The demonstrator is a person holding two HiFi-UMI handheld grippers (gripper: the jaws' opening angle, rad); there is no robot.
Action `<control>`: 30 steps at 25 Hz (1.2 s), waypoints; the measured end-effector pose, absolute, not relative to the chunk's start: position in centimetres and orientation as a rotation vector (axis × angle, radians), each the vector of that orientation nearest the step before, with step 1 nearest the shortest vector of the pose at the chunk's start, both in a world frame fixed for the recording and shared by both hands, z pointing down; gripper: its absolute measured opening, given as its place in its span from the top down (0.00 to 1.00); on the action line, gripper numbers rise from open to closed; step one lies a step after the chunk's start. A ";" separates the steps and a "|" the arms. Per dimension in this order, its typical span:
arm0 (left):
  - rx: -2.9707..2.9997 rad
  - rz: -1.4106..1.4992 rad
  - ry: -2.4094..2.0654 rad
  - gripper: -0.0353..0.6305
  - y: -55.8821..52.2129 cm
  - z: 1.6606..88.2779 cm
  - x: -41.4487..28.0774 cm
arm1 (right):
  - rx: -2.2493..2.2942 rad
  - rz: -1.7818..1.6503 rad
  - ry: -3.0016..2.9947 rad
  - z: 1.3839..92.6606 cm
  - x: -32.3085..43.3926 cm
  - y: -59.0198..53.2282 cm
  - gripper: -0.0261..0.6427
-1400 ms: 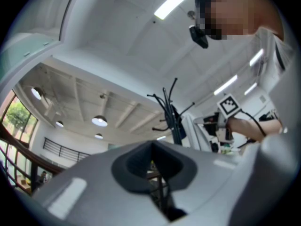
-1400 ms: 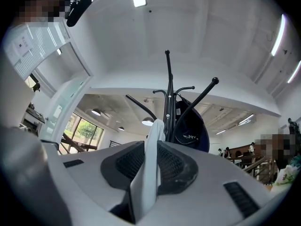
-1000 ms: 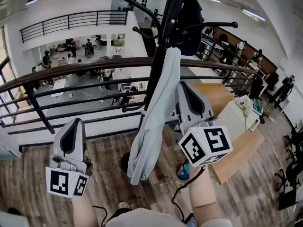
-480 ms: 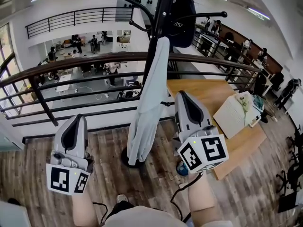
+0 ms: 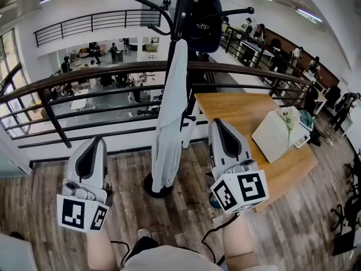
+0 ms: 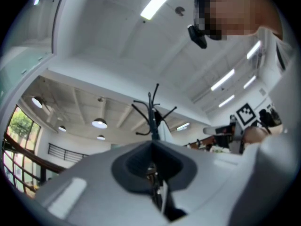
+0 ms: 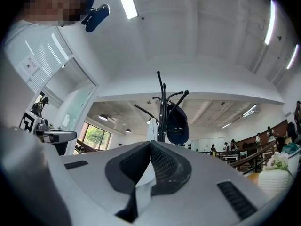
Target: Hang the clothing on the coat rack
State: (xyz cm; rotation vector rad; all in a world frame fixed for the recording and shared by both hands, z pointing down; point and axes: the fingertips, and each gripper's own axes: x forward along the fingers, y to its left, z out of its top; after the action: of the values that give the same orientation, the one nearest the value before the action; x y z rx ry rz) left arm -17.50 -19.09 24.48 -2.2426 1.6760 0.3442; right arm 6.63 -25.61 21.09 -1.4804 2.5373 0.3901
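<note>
Pale grey garment (image 5: 169, 117) hangs full length from coat rack (image 5: 182, 7), draped along pole. Dark cap (image 5: 204, 17) on hook alongside. Left gripper (image 5: 93, 144) and right gripper (image 5: 218, 127) low, clear of garment, jaws clenched together, empty. Railing (image 5: 84, 78) behind rack.

In front of me the wood floor (image 5: 169, 224) holds up a black rack (image 5: 148, 189). A long pale shirt (image 5: 170, 112) hangs on the rack, and a dark cap (image 5: 204, 16) hangs higher up. To my right a wood desk (image 5: 237, 109) stands on the floor, with an open book (image 5: 276, 133) on it.
</note>
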 end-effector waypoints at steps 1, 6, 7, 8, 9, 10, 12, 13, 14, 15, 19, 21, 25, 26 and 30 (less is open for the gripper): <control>-2.242 0.342 1.676 0.94 -18.8 24.5 -17.2 | -1.478 0.383 2.537 21.3 7.0 -25.3 0.96; -2.242 0.325 1.681 0.94 -17.8 24.8 -15.4 | -1.483 0.383 2.550 22.3 8.6 -24.2 0.96; -2.243 0.320 1.683 0.94 -17.6 24.9 -15.1 | -1.485 0.382 2.551 22.5 8.9 -24.0 0.96; -2.245 0.313 1.685 0.94 -17.4 25.1 -14.8 | -1.486 0.378 2.551 22.8 9.1 -23.8 0.96; -2.248 0.307 1.686 0.94 -17.3 25.2 -14.5 | -1.486 0.370 2.551 23.0 9.4 -23.6 0.96; -2.250 0.300 1.688 0.94 -17.1 25.4 -14.3 | -1.486 0.360 2.552 23.2 9.6 -23.4 0.96; -2.254 0.287 1.695 0.94 -16.9 25.8 -13.9 | -1.490 0.342 2.558 23.9 10.0 -23.3 0.96; -2.256 0.282 1.699 0.94 -16.8 26.0 -13.7 | -1.494 0.334 2.563 24.3 10.2 -23.2 0.96; -2.258 0.276 1.703 0.94 -16.6 26.2 -13.6 | -1.498 0.327 2.568 24.7 10.3 -23.1 0.96; -2.260 0.270 1.706 0.94 -16.5 26.4 -13.4 | -1.503 0.322 2.572 25.0 10.5 -23.0 0.96; -2.265 0.245 1.711 0.94 -16.0 27.0 -12.4 | -1.516 0.328 2.588 26.1 11.2 -22.5 0.96; -2.267 0.236 1.717 0.94 -15.9 27.3 -12.1 | -1.515 0.326 2.597 26.6 11.5 -22.2 0.96; -2.272 0.231 1.734 0.94 -15.6 28.0 -11.5 | -1.512 0.293 2.601 27.4 12.2 -21.8 0.96; -2.273 0.231 1.737 0.94 -15.5 28.2 -11.3 | -1.510 0.288 2.601 27.6 12.3 -21.7 0.96; -2.278 0.232 1.746 0.94 -15.0 28.5 -10.7 | -1.513 0.289 2.599 27.8 13.0 -21.0 0.96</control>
State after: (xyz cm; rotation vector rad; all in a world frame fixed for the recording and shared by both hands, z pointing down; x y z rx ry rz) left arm -10.65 -14.99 28.47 -2.2778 1.7461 0.2321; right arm 12.98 -20.98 27.79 -1.5133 2.5993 0.2885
